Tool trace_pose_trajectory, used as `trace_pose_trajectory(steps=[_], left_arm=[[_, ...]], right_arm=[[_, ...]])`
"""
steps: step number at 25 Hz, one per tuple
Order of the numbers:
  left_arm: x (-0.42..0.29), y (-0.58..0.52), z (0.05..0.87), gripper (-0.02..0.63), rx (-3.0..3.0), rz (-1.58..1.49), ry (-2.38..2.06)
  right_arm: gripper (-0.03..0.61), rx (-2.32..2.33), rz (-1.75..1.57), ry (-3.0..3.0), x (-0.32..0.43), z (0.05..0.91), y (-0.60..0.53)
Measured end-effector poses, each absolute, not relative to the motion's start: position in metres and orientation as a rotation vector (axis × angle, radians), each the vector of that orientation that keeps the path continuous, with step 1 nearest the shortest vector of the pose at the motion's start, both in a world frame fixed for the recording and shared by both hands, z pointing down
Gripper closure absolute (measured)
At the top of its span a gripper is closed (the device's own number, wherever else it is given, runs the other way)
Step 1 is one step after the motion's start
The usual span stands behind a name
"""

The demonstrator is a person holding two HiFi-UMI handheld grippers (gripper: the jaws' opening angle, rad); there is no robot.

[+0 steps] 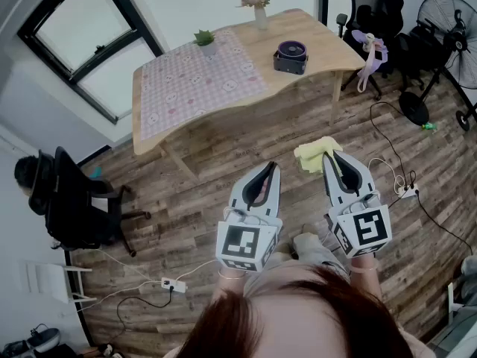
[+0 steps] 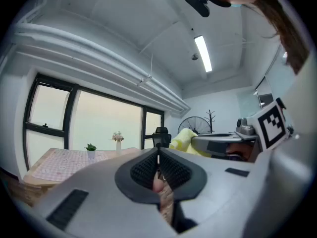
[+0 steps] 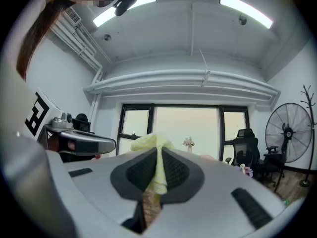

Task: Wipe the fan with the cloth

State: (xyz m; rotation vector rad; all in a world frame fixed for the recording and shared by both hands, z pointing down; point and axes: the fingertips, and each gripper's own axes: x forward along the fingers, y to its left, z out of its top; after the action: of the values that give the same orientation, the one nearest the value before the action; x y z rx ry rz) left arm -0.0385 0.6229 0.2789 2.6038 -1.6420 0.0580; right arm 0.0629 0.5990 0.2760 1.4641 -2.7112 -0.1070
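The cloth (image 3: 157,168), a yellow one, is pinched between the pressed-together jaws of the right gripper (image 3: 159,150), with only a thin fold caught in the ribbed pads and the rest bunched loose beyond the tips. The jaws of the left gripper (image 2: 158,153) are closed flat on each other and nothing is held between them. Both grippers are carried level, side by side above the wooden floor (image 1: 223,170), well apart from the table (image 1: 320,32).

On that table a small dark unit with a round top (image 1: 291,57) is seen, which is judged to be the fan meant. A large standing fan (image 1: 449,17) is also present at the right of the room, so the target cannot be fixed with certainty.

Several failures can be foreseen. Because so little of the cloth is gripped, it could be pulled free once it is dragged across a grille. The loose bulk could be snagged in the fan's slots. The light unit could be pushed along the table if it is not steadied by the empty left gripper. The vase of flowers (image 1: 256,4) nearby could be knocked by a wide sweep. The cables (image 1: 395,174) on the floor could be caught underfoot during the approach.
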Motion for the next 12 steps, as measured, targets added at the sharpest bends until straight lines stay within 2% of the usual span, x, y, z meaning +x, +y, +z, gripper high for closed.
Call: trace_pose_trajectory(steps=[12], left_arm=[[-0.025,0.625,0.281,0.598,2.637,0.023,-1.566]], right_arm=[[0.554,1.55,-0.07,-2.728,0.079,0.271,0.606]])
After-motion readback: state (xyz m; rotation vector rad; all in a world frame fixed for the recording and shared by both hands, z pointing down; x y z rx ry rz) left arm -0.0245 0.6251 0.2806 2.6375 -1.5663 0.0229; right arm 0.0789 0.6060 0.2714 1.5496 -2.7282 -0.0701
